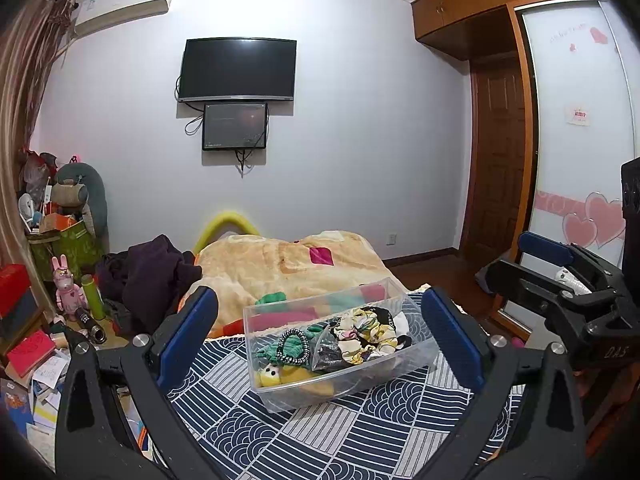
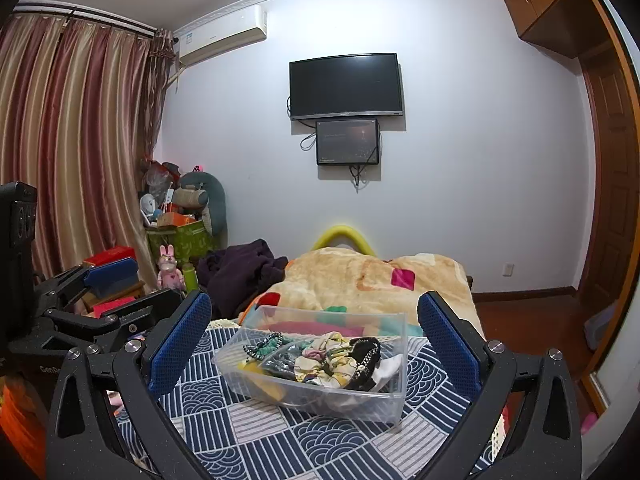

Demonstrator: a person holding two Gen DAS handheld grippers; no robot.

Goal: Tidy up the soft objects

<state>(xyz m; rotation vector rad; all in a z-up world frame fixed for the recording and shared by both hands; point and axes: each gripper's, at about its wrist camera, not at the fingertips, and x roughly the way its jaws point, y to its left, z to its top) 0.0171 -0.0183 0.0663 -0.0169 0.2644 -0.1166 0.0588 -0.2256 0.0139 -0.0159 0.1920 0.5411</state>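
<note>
A clear plastic bin stands on the blue patterned bedspread. It holds several soft items: a green braided scrunchie, floral scrunchies, a yellow plush. My left gripper is open and empty, its blue pads either side of the bin, short of it. My right gripper is open and empty, framing the same bin with its floral scrunchies. The right gripper also shows at the right of the left wrist view; the left gripper shows at the left of the right wrist view.
A tan fleece blanket and dark clothes lie further up the bed. Toys, books and a green box clutter the floor at left. A wardrobe and door stand at right. Curtains hang at left.
</note>
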